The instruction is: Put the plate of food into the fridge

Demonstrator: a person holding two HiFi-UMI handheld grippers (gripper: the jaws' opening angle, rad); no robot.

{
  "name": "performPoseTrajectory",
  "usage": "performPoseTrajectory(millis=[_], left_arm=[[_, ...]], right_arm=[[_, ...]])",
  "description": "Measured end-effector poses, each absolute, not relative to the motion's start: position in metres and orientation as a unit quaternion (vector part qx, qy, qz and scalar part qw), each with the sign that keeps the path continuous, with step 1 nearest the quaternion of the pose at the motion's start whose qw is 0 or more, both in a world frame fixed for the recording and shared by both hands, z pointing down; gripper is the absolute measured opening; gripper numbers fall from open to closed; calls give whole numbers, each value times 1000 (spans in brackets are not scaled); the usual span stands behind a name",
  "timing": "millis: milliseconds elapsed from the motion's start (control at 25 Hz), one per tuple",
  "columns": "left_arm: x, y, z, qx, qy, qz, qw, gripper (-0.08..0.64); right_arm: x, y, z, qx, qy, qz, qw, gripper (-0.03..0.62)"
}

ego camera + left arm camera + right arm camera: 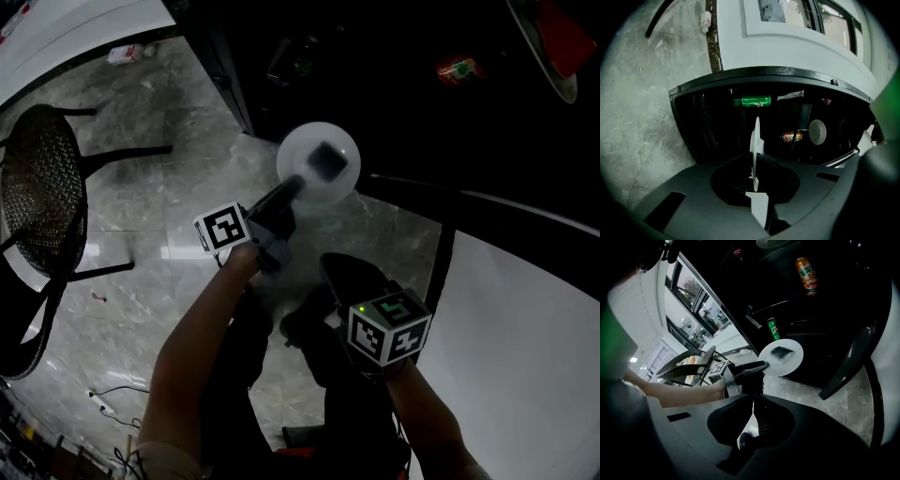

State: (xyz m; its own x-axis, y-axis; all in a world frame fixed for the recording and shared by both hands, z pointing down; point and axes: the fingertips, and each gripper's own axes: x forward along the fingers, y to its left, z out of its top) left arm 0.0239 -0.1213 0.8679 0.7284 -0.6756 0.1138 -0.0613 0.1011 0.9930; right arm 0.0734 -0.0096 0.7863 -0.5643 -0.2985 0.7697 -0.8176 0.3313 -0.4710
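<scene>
Plate: the white plate is in the air in front of the open fridge, at 1 o'clock from your left marker cube. It is over the floor and rests on nothing.
Food: one dark piece lies near the plate's middle, and the plate looks about level.
Left gripper: your left gripper is clamped on the plate's rim at the plate's 7 o'clock edge. The left gripper view shows the plate edge-on, pinched between the closed jaws.
Right gripper: your right gripper has its jaws together with nothing in them. In the head view it sits at 5 o'clock of the plate, well apart from it and tilted toward the floor.
Fridge: the door is open and the dark inside fills 12 to 2 o'clock of the head view. A green can and a brown can are inside.
Done: the plate is in your grip, the fridge is open, and the plate is near the opening.
Left: you have to carry the plate inside, set it on a shelf, let go and pull out.
Shelf spot: it is too dark to pick out a free one.
Progress: I judge it about halfway, since the plate is not yet inside.
</scene>
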Motion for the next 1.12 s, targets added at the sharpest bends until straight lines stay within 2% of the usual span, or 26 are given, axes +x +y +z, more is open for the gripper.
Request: performPoseTrajectory(millis=[1120], left_arm=[[52, -173, 917, 612, -341, -258, 666, 20]], right_arm=[[84, -8, 808, 345, -768, 458, 285, 25]])
